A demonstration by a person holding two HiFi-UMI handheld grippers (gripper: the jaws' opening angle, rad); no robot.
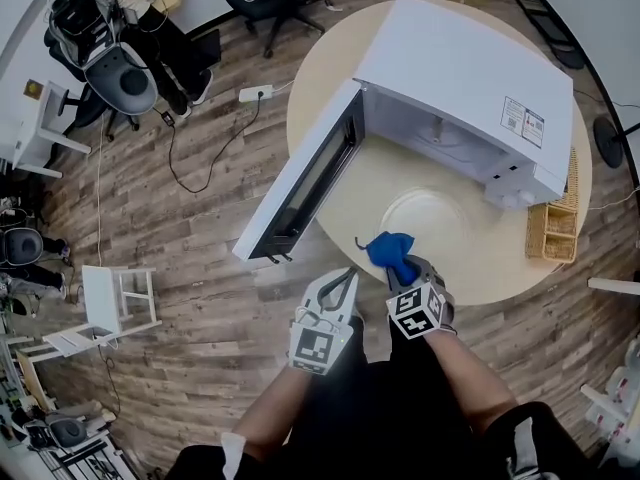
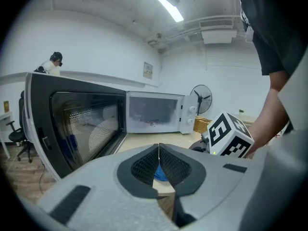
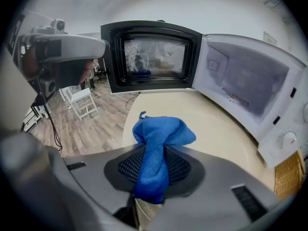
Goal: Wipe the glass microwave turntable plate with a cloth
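The glass turntable plate [image 1: 432,220] lies flat on the round pale table [image 1: 330,88], just in front of the white microwave [image 1: 470,88], whose door [image 1: 310,183] stands wide open. My right gripper [image 1: 405,268] is shut on a bunched blue cloth [image 1: 390,250] at the plate's near left edge; in the right gripper view the cloth [image 3: 156,148] sticks out past the jaws. My left gripper [image 1: 338,286] hovers beside it over the table's near edge, jaws shut with nothing between them. The left gripper [image 2: 159,150] view shows a bit of cloth [image 2: 160,173] behind its jaws.
A wicker basket [image 1: 560,230] sits at the table's right edge beside the microwave. On the wooden floor are white chairs [image 1: 115,303], a power strip [image 1: 255,93] with cables, and office chairs. A person [image 1: 110,28] sits at the far left. A fan [image 2: 201,97] stands behind the table.
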